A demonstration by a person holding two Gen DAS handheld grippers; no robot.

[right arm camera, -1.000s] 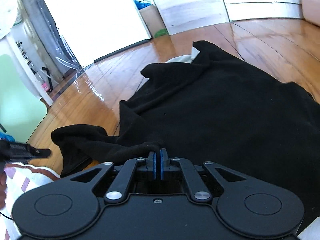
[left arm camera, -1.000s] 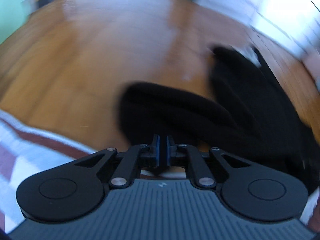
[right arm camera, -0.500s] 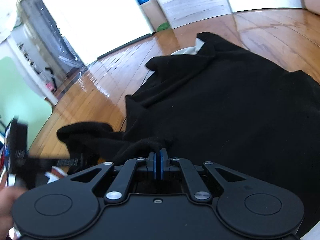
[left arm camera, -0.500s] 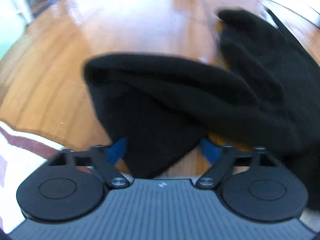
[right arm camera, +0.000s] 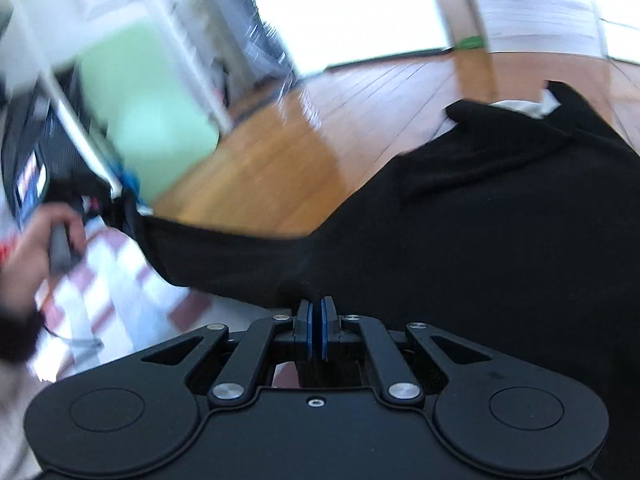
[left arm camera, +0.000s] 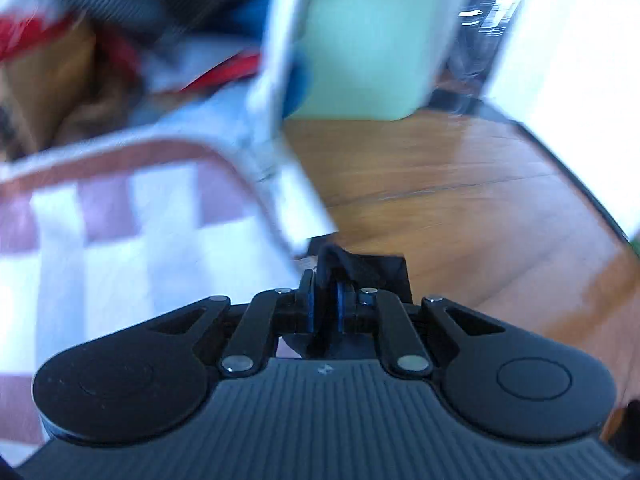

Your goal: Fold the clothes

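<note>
Left wrist view, blurred: left gripper (left arm camera: 325, 304) jaws closing, a fold of black cloth (left arm camera: 360, 268) pinched between the blue pads. Past the cloth, to one side a red-and-white checked rug (left arm camera: 100, 240), to the other bare wood floor (left arm camera: 460, 200); a green panel (left arm camera: 368, 40) stands well beyond.

Right wrist view: right gripper (right arm camera: 317, 330) jaws pressed together on the near edge of the same cloth (right arm camera: 480, 220). Main body of the cloth lies spread on the floor (right arm camera: 280, 168) ahead of the gripper. A sleeve-like strip runs from it off to the side, pulled taut toward the left hand (right arm camera: 36, 248), over the rug (right arm camera: 120, 288) edge.

Progress, by judgement: early. Cloth gripped at two points and one part drawn out straight; no fold visible yet. Laying the stretched part over the body and all later folds remain.
</note>
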